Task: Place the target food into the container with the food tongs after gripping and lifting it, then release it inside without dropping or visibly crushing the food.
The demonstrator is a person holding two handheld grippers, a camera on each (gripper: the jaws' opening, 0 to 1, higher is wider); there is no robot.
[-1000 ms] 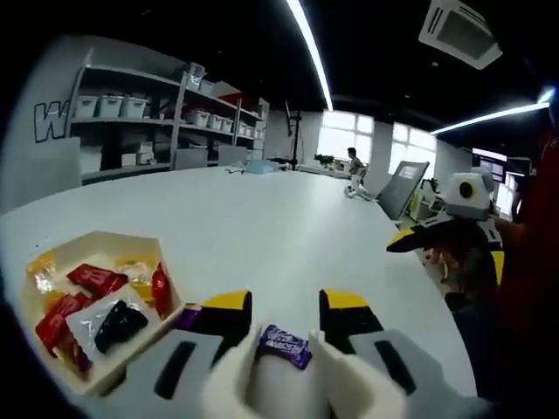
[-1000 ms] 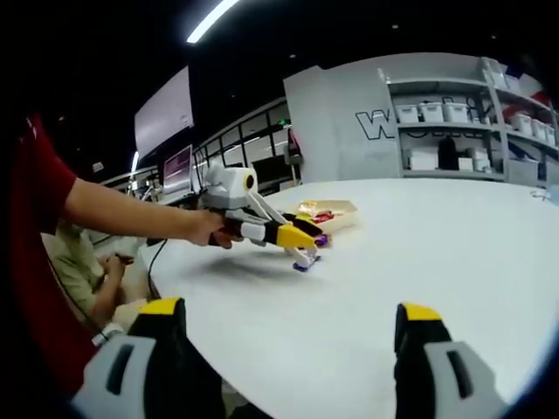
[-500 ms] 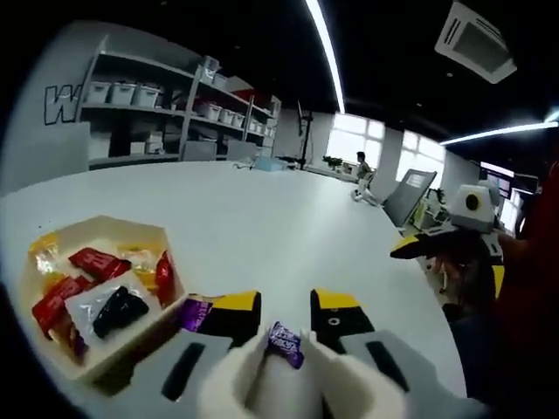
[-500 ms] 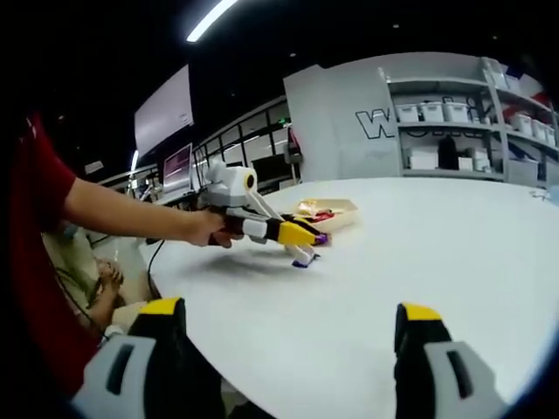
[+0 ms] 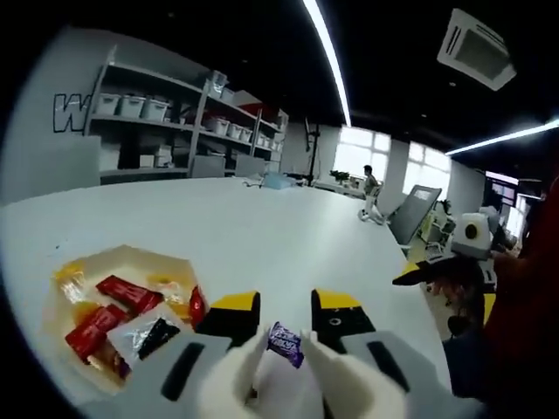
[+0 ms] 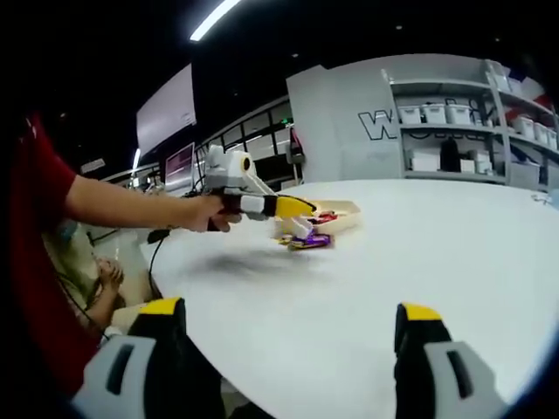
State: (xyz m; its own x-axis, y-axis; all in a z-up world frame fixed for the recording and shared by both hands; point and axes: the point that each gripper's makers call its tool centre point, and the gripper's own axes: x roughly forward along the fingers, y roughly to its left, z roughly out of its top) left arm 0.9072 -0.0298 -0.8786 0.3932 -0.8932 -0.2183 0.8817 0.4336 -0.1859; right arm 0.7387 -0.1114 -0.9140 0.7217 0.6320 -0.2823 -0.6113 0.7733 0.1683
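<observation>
Container point(image 5: 131, 258): shallow cream tray at the left of the left gripper view, on the white table point(image 5: 262, 218). It holds red, yellow and clear-and-black wrapped sweets. In the right gripper view it lies far off, just behind the candy.

Food tongs point(image 5: 262, 371): two pale arms running up between the jaws of the left gripper point(image 5: 284, 319), which squeezes them together.

Purple candy point(image 5: 285, 342): the target food, pinched at the tong tips, close to the tray's right corner but not yet over it. In the right gripper view it hangs clear of the tabletop, beside the tray.

Change: a second ago the candy hung low near the table, short of the tray; now it rides higher and nearer the tray edge. The tray has slid leftward in the left gripper view, which is camera movement.

Meaning for the task: gripping and lifting look done; carrying over the rim and releasing remain. The wrapper appears uncrushed.

Right gripper point(image 6: 288, 349): jaws spread wide apart over bare table, holding nothing; idle, as before.

Hidden or unclear: the tong tips are partly covered by the candy, so how firmly they bite cannot be judged. The tray's near-left corner is cut off at the view's edge. Wrapper lettering is unreadable. In the right gripper view, blur leaves the candy's gap to the tray uncertain.
</observation>
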